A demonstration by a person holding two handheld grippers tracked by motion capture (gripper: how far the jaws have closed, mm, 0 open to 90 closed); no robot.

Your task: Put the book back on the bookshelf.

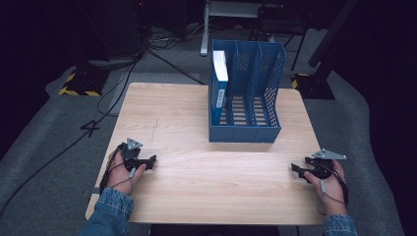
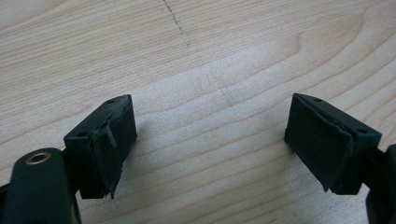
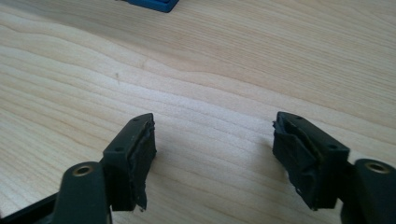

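Note:
A blue three-slot file rack (image 1: 253, 86) stands upright at the back middle of the light wooden table (image 1: 196, 172). A white and blue book (image 1: 220, 86) stands in its left slot; the other two slots hold nothing. My left gripper (image 1: 150, 161) rests low over the table near the front left, jaws wide apart with bare wood between them (image 2: 210, 126). My right gripper (image 1: 297, 169) sits low near the front right edge and points inward. It is open too, with nothing between its pads (image 3: 212, 135). A corner of the rack (image 3: 152, 4) shows far ahead of it.
Grey carpet surrounds the table, with black cables (image 1: 98, 105) trailing across it at the left and back. Dark stands and a white frame (image 1: 216, 19) sit behind the table. Bare wood lies between the two grippers and in front of the rack.

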